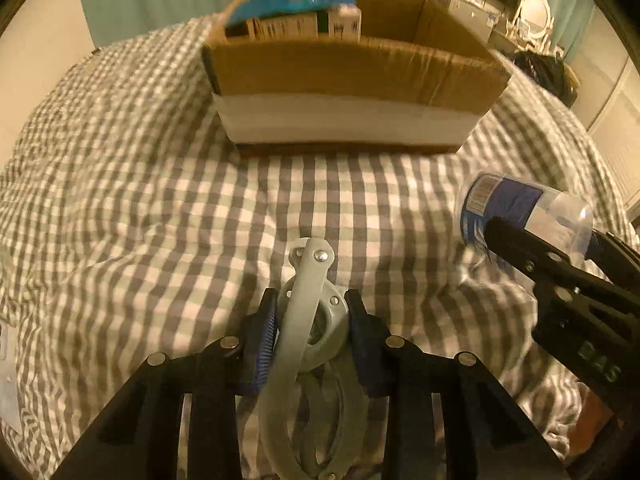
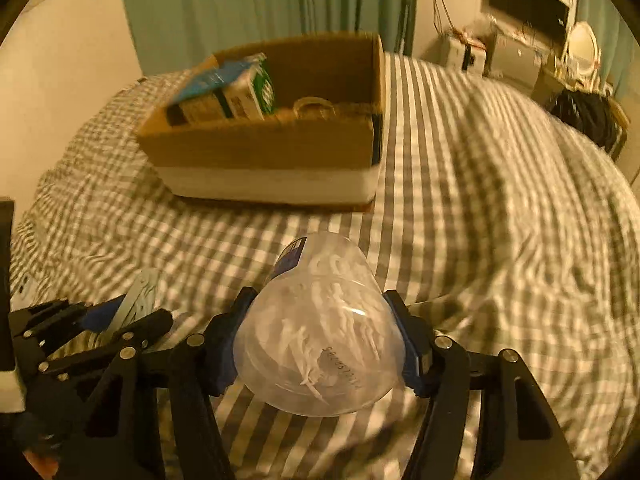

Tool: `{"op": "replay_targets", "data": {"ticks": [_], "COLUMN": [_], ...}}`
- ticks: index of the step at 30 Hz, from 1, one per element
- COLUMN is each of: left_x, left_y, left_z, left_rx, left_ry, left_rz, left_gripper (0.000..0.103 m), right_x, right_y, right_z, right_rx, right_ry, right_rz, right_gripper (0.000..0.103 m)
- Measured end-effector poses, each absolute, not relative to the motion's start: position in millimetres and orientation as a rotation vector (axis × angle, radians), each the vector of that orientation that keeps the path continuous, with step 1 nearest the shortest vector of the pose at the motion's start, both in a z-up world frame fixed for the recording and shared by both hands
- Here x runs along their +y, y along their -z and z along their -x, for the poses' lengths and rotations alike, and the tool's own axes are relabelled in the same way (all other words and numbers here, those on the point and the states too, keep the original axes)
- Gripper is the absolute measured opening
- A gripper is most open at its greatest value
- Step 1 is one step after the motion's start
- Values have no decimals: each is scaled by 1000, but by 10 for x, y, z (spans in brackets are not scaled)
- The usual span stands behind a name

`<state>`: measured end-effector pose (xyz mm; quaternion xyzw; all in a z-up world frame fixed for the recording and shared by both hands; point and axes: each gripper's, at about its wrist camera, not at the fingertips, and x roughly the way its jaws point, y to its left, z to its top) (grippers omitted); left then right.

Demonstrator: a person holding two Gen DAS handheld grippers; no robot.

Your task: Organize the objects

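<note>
— Where the checked bedcover [image 1: 160, 208] rises toward the curtain, what sits there?

— An open cardboard box [image 2: 264, 152], brown with a pale band round its base. Leaning cartons [image 2: 236, 92], one blue-topped, fill its left end; a clear glass jar [image 2: 314, 106] lies beside them.

— And the tongs?

— Left tongs [image 1: 310, 320] are clamped on a grey metal hinged tool [image 1: 308, 312], flat bars riveted together, its long axis pointing toward the box. Right tongs [image 2: 320, 340] grip a clear plastic tub [image 2: 320, 328] with a blue label, white strips inside, tipped on its side above the bed, base toward the camera.
</note>
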<state>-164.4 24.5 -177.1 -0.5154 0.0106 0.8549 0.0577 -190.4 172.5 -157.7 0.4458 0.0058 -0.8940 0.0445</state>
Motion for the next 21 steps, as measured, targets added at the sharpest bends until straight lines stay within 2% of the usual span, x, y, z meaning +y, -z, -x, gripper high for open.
{"op": "replay_targets", "data": {"ticks": [6,12,17,21], "left_x": [182,97,40,68], "left_y": [1459,895,341,21], "left_z": [1477,1554,1871,2263], "left_rx": [11,-28,-54,-53], "left_ry": [-2642,-2722,-2785,-2802], "left_rz": [1464,1319,1147,1042], "left_gripper": [33,33,33,33], "right_x": [1631,1600,1644,1704], "right_y": [1082,468,-24,-191], "right_z": [1646,1578,1896,2343], "right_rx": [92,127,82,33], "right_ry": [2767,2828,2868,2888], "right_rz": [-1224,-1033,-885,-834], "right_gripper": [62,63,63,63]}}
